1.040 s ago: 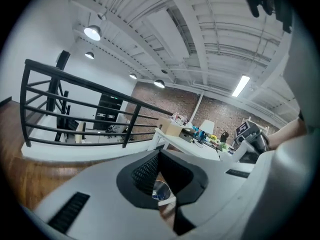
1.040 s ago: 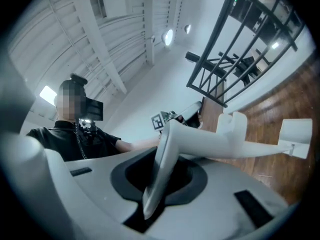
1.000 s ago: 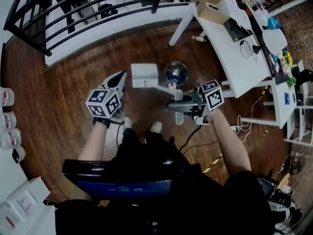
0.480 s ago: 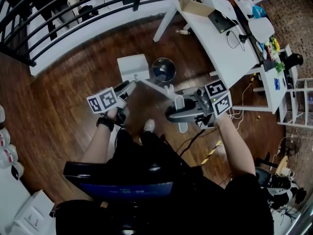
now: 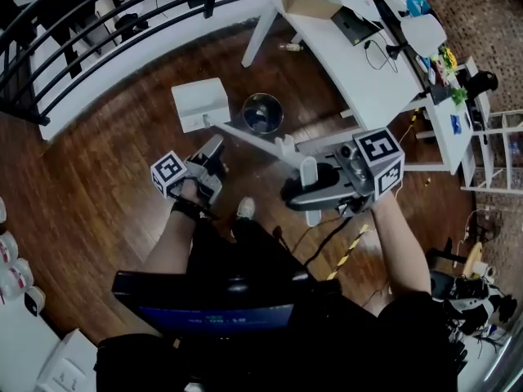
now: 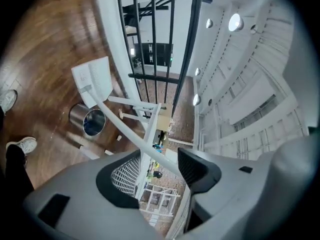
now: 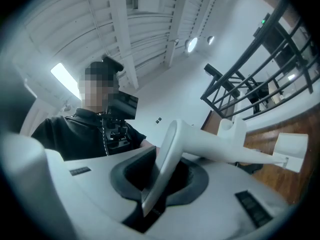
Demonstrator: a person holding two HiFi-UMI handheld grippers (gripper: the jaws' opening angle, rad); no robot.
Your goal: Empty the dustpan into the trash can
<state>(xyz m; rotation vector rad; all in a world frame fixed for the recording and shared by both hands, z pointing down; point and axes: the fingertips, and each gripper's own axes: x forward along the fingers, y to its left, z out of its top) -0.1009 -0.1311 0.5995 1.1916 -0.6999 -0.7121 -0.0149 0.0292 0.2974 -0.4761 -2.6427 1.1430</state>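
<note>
Right gripper is clamped on the flat grip end of the white plastic long-handled dustpan. That's the only hold on it. Left gripper: jaws have just been opening and stand wide apart, pads touching nothing. The dustpan's thin white shaft crosses the gap in the left gripper view, but I can't tell if it's inside the jaws or just past them.

The pan end is out at the far end of the shaft, just beside the small round shiny metal trash can, on the side toward the black railing. It is not over the opening. The can stands on the dark wood floor, between the railing side and the white table. I can't see what's in the pan, or whether it's clear of the floor.

Risks, my read:
1. There's 1 grip at the very end of a long lever. The pan's weight can roll or droop the handle in the right jaws and dump the contents early.
2. Tipping from here misses, because the pan is beside the rim. The debris would go on the floor.
3. Swinging the pan across could clip the can. It looks light and would likely tip or skid.
4. If the left jaws close off-centre on the thin shaft, they'll nudge it sideways instead of steadying it.
</note>
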